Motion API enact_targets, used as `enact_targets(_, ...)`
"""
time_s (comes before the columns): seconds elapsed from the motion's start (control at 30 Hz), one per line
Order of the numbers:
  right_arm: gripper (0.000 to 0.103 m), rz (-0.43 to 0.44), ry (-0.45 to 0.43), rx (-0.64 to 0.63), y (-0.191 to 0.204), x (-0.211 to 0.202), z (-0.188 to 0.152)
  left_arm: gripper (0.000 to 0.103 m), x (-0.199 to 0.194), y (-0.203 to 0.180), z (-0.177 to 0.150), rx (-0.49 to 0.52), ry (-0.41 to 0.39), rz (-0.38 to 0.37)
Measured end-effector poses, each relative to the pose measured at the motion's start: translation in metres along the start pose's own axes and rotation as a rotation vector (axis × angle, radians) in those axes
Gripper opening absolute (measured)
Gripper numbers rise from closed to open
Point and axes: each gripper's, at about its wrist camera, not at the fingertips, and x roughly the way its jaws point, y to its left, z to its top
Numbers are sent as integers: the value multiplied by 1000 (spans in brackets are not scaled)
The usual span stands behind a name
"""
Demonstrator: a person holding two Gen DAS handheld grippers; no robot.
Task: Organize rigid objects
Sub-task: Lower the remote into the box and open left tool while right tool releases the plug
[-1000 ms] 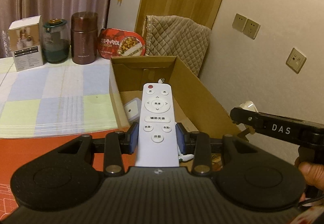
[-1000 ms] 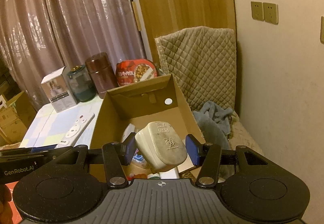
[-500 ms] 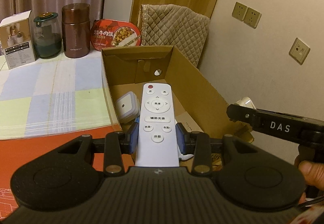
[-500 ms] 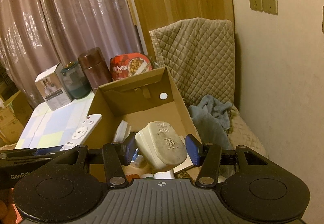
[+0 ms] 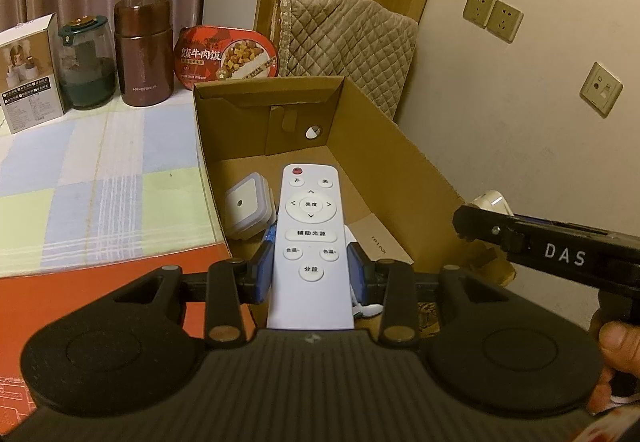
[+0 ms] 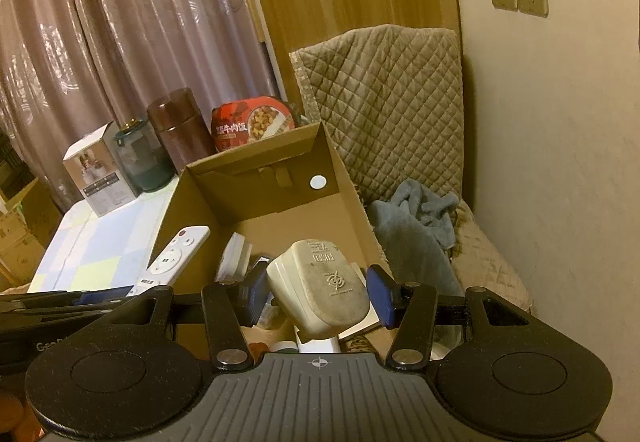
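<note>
My left gripper [image 5: 311, 274] is shut on a white remote control [image 5: 311, 238] and holds it over the near end of an open cardboard box [image 5: 400, 162]. The remote also shows in the right wrist view [image 6: 174, 256]. My right gripper [image 6: 318, 296] holds a white plug adapter [image 6: 320, 292] over the same box [image 6: 256, 198]; its right pad stands slightly off the adapter. The adapter's tip shows in the left wrist view [image 5: 490, 202]. A white square lidded container [image 5: 248, 208] lies inside the box.
On the checked tablecloth [image 5: 80, 170] behind the box stand a white carton [image 5: 28, 74], a green glass jar [image 5: 84, 70], a brown canister [image 5: 144, 50] and a red food bowl [image 5: 226, 58]. A quilted chair [image 6: 392, 114] with a grey towel [image 6: 416, 218] stands to the right.
Both grippers have moved forward and lower over the box with their objects. The right gripper's jaws have widened slightly around the adapter.
</note>
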Motion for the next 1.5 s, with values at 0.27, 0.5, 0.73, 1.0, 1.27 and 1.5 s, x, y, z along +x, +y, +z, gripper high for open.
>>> enact_targets(0.27, 49, 2, 5, 9, -3, 3, -2, 33, 9, -2, -1, 8, 12, 4)
enact_targets(0.5, 49, 2, 6, 8, -3, 3, -2, 33, 13, -2, 1, 2, 12, 5)
enact_targets(0.73, 49, 2, 5, 7, -3, 3, -2, 35, 5, 5, 5, -14, -11, 12)
enact_targets(1.0, 49, 11, 7, 4, 5, 2, -1, 37, -8, 17, 0, -23, -19, 36)
enact_targets(1.27, 49, 22, 13, -5, 14, 2, -3, 37, -13, 18, -2, -17, -20, 41)
enact_targets(1.5, 49, 18, 31, -3, 13, 6, -5, 40, -14, 18, -2, -15, -23, 44)
